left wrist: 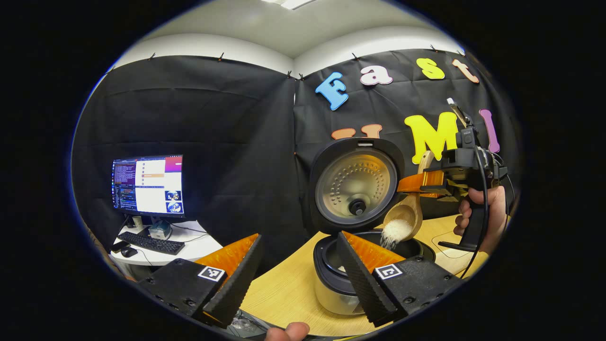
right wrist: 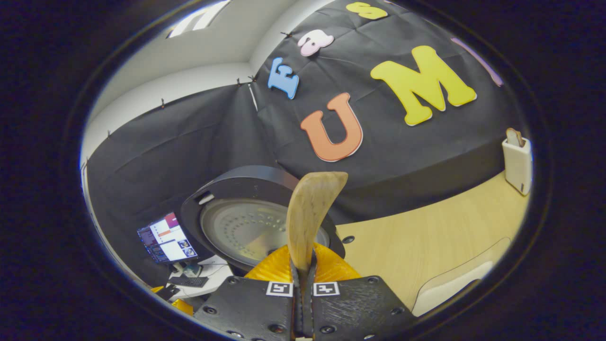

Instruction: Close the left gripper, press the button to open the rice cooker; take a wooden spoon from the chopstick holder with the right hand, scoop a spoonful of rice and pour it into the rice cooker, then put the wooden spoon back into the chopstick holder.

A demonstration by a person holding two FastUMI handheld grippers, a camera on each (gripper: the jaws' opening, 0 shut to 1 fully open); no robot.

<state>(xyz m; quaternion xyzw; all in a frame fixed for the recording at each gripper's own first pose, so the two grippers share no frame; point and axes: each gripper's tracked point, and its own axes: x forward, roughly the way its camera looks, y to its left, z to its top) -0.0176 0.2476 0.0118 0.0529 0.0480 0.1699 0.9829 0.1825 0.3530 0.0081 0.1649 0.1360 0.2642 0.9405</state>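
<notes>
White rice (left wrist: pixel 395 230) spills from the wooden spoon (left wrist: pixel 408 210), clamped in the right hand-held gripper (right wrist: pixel 303 270), into the open rice cooker (left wrist: pixel 331 265). The left hand-held gripper (left wrist: pixel 298 265) hangs wide open, empty. Next, I judge: return the spoon to the chopstick holder (right wrist: pixel 517 163) at the tabletop's far edge.

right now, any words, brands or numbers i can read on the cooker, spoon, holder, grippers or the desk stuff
No text here can be read.
monitor: there is text, but it is too small to read.
left gripper and right gripper: square pattern markers, no words.
rice cooker, wooden spoon, chopstick holder: no print visible.
</notes>
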